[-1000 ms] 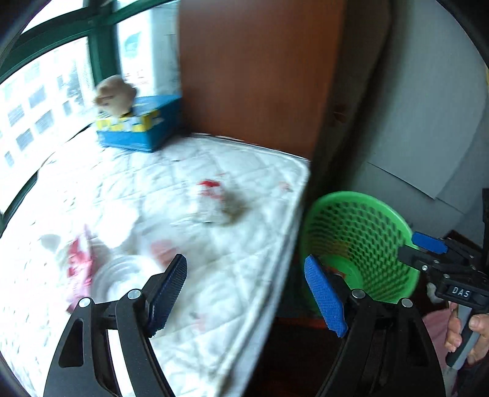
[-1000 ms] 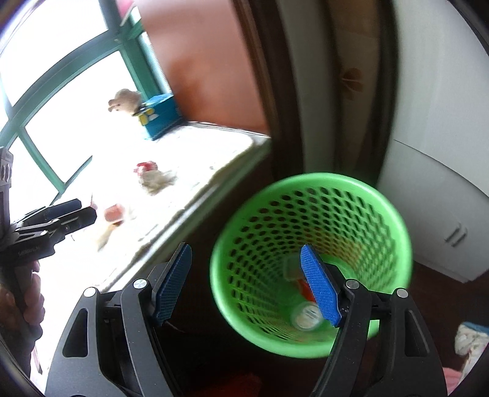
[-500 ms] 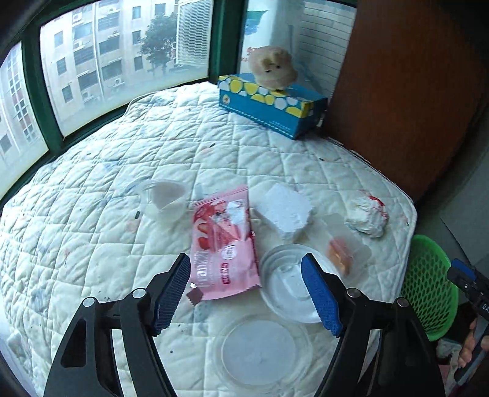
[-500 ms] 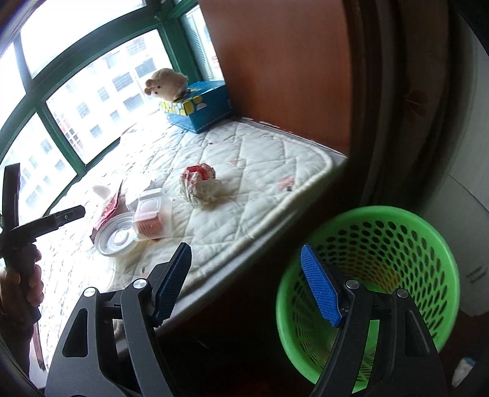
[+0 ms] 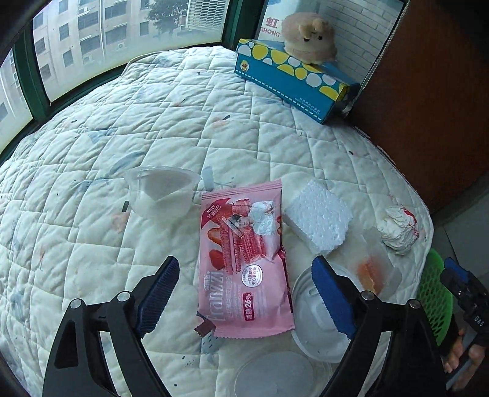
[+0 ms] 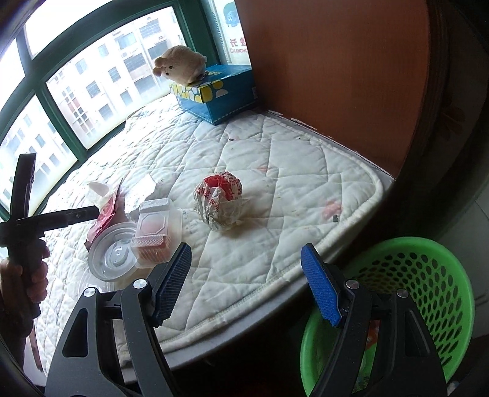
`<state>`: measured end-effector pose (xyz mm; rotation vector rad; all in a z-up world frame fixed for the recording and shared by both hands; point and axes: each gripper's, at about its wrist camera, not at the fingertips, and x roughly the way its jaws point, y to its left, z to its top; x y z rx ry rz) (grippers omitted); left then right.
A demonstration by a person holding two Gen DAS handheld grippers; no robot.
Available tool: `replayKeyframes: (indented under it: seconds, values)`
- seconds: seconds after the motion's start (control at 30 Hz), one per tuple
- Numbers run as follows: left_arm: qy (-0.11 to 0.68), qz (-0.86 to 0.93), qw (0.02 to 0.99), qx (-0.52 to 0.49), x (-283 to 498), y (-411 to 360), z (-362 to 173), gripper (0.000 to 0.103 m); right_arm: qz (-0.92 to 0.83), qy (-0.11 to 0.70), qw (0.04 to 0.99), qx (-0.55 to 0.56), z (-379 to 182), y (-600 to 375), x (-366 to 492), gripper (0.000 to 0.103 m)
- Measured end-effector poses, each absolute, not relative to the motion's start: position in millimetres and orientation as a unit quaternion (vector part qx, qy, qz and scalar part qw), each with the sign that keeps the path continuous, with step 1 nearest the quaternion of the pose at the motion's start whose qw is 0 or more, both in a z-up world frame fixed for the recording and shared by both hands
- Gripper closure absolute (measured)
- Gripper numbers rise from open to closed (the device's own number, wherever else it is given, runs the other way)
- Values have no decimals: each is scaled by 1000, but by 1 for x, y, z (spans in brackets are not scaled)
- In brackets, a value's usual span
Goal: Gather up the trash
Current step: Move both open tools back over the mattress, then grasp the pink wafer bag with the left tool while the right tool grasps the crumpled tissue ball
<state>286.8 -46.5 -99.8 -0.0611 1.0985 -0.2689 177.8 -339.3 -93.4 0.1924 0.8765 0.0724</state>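
Observation:
Trash lies on a white quilted mat [image 5: 91, 152]: a pink snack wrapper [image 5: 244, 262], a white foam block [image 5: 318, 216], a clear plastic cup [image 5: 162, 192], a white lid [image 5: 314, 311], a small clear box with orange content [image 6: 156, 232] and a crumpled red-and-white paper ball [image 6: 220, 201]. My left gripper [image 5: 244, 293] is open and empty, just above the wrapper's near end. My right gripper [image 6: 244, 284] is open and empty over the mat's near edge, in front of the paper ball. A green mesh basket [image 6: 428, 293] stands on the floor to the right.
A blue tissue box [image 5: 290, 76] with a plush toy [image 5: 308, 27] on it sits at the mat's far corner by a brown wooden panel [image 6: 336, 76]. Windows run along the far and left sides. A flat clear lid [image 5: 281, 372] lies near the mat's front edge.
Both grippers have swung left from the green basket to face the mat. The left one has moved in close over the pink wrapper. Both stay open.

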Motion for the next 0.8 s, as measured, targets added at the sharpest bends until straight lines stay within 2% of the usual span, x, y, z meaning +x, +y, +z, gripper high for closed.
replayKeyframes:
  seconds: [0.57,0.8]
  values:
    - [568,-123,813,-35,316,-47,-131,18,60,447,887,97,-114,-326,229,29]
    - [565,-118,816,-33,317,-45,-134,35,64,445,888,97,-118,-318,244,32]
